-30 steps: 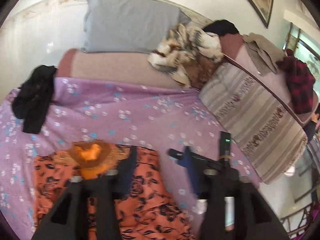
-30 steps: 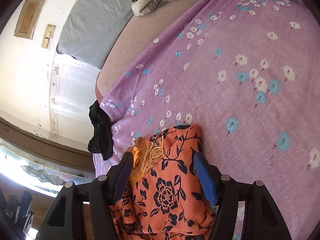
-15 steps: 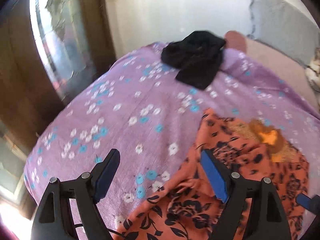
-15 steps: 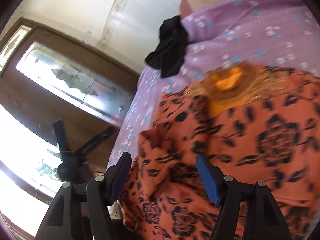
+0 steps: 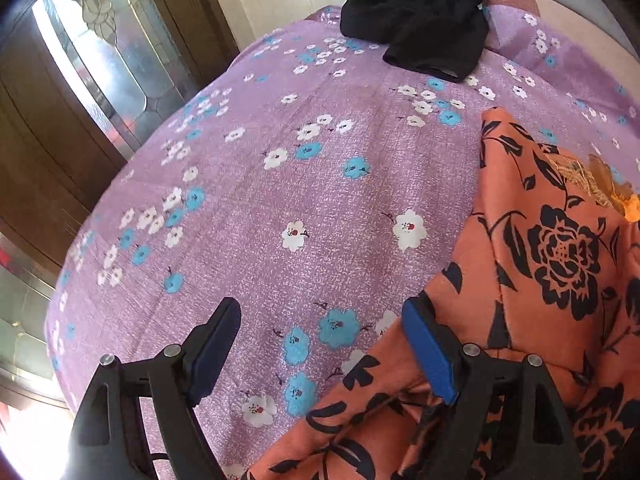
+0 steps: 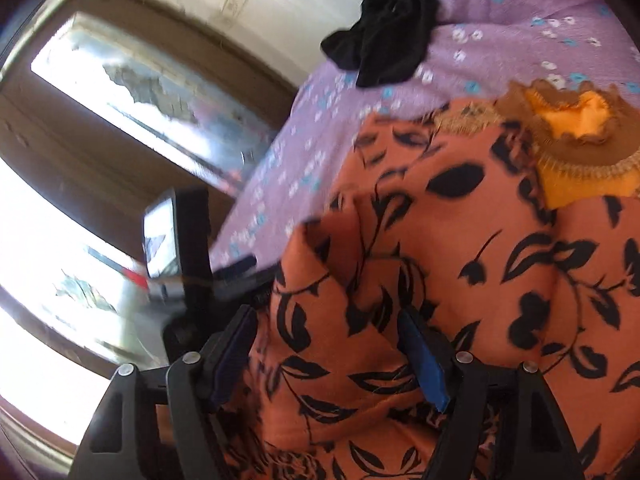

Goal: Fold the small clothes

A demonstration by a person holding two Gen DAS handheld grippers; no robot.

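- An orange garment with a black floral print (image 5: 552, 264) lies spread on a bed under a purple flowered sheet (image 5: 304, 184), its yellow-and-brown embroidered neckline (image 6: 576, 136) toward the far side, so the cloth lies flat enough for folding.
- The left gripper (image 5: 320, 344) hangs low over the garment's left edge with its fingers spread wide and nothing between them; one blue pad (image 5: 428, 348) sits right at the cloth's border while the other hangs over bare sheet, a stance that appears to straddle the hem for a pinch.
- The right gripper (image 6: 326, 356) is likewise released, its fingers parted over a raised ridge of the orange fabric (image 6: 344, 264); whether the pads touch the cloth cannot be told, as this view is blurred.
- Both tools sit at the same side of the garment, which suggests a two-point hold on that edge to carry it across in a fold; no fold is yet evident.
- A crumpled black garment (image 5: 424, 24) rests well apart near the sheet's far end, probably awaiting its turn.
- A wooden, glass-panelled door (image 5: 92, 80) stands beyond the bed's left side.
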